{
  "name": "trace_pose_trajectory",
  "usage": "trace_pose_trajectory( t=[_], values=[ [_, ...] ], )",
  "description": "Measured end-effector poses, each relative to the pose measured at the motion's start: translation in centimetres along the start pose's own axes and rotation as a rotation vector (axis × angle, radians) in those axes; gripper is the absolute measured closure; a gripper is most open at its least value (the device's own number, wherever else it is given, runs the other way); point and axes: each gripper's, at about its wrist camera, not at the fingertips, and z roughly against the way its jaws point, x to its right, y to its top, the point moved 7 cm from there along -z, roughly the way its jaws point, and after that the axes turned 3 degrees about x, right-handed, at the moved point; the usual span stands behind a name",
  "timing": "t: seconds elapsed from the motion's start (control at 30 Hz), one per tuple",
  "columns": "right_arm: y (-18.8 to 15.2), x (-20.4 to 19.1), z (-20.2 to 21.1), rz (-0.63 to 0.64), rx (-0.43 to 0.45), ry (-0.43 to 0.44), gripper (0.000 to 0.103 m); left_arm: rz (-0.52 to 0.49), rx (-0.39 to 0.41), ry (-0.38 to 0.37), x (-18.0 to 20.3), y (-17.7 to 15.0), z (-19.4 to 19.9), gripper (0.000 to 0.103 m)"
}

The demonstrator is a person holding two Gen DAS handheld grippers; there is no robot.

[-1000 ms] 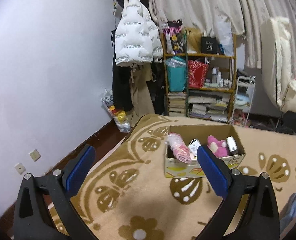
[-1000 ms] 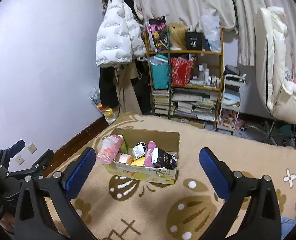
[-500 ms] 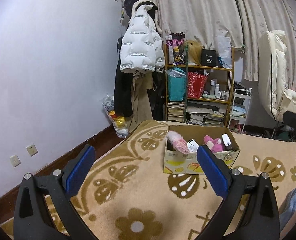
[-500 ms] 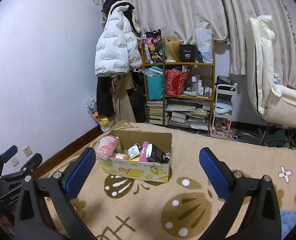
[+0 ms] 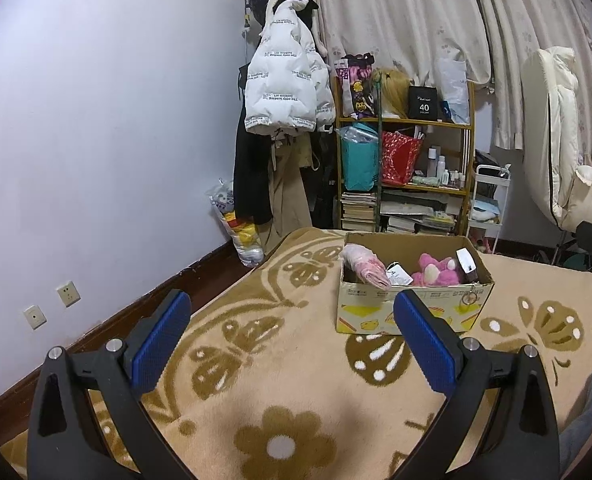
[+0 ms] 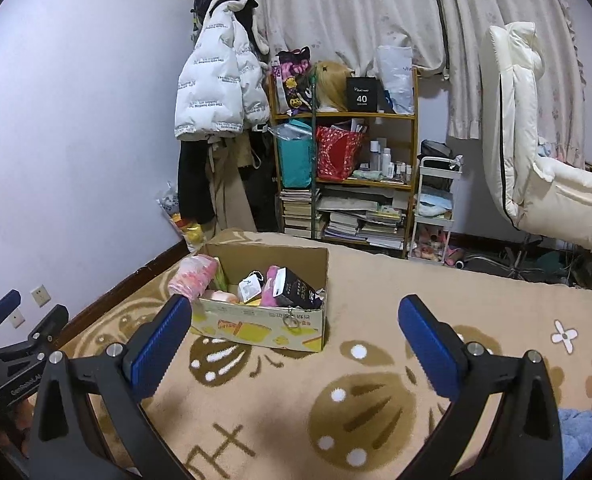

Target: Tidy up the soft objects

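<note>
Now, both tongs, left (image 5: 290,330) and right (image 6: 296,334), gape wide, empty, short of the cardboard box (image 6: 264,326) on the blanket; its pink plush toy (image 5: 436,270) looks light, squashy — pinch the body.

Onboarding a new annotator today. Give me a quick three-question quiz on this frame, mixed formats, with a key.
1. True or false: the left hand-held gripper holds a soft object.
2. Multiple choice: the pink plush toy lies A) on the patterned blanket, B) inside the cardboard box, C) on the wooden shelf.
3. Fill in: the pink rolled bundle leans over the box's ____ end, as the right wrist view shows it.

Key: 1 false, both hand-held grippers are open and empty, the right one too. 2 B. 3 left.
</note>
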Motion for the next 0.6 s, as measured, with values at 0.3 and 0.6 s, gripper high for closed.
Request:
trace_pose_trajectory(
  t=[0.3, 0.6],
  values=[
    [-0.2, 0.15, 0.0, -0.007, 0.008, -0.011, 0.0, -0.013, -0.01, -0.021, 0.44, -0.32, -0.18, 0.002],
    [-0.19, 0.17, 0.02, -0.006, 0.009, -0.014, 0.0, -0.035, 0.0, -0.016, 0.8, -0.37, -0.04, 0.002]
  ],
)
